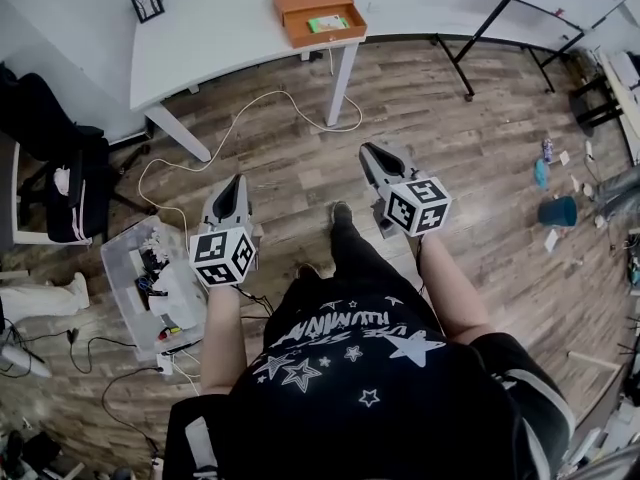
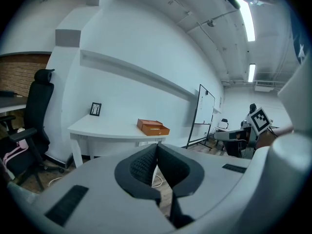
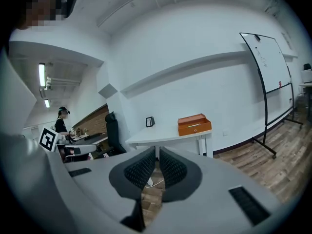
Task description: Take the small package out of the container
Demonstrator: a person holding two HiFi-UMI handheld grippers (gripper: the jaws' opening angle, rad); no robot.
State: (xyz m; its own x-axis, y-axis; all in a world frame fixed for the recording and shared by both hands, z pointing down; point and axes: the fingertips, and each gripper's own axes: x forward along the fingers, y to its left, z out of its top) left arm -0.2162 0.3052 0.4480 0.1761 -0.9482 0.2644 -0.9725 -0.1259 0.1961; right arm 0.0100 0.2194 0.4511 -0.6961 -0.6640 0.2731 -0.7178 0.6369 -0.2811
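Head view is showing a black chair (image 1: 62, 173) standing at the left and a clear bin (image 1: 116, 260) sitting on the wood floor (image 1: 480, 118) beside the left gripper (image 1: 236, 182), whose jaws are pressing together, empty. Farther off, the white table (image 1: 220, 38) is carrying the orange container (image 1: 325, 37), with the small package (image 1: 328, 23) lying inside. The right gripper (image 1: 369, 152) is hovering with its jaws all but touching, gripping nothing

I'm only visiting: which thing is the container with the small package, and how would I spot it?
Look at the white table by the wall ahead of the person. Near its right end, in the head view, sits a flat open orange box with a small greenish package inside. The only other thing on the table is a black picture frame further left, so the orange colour marks it.
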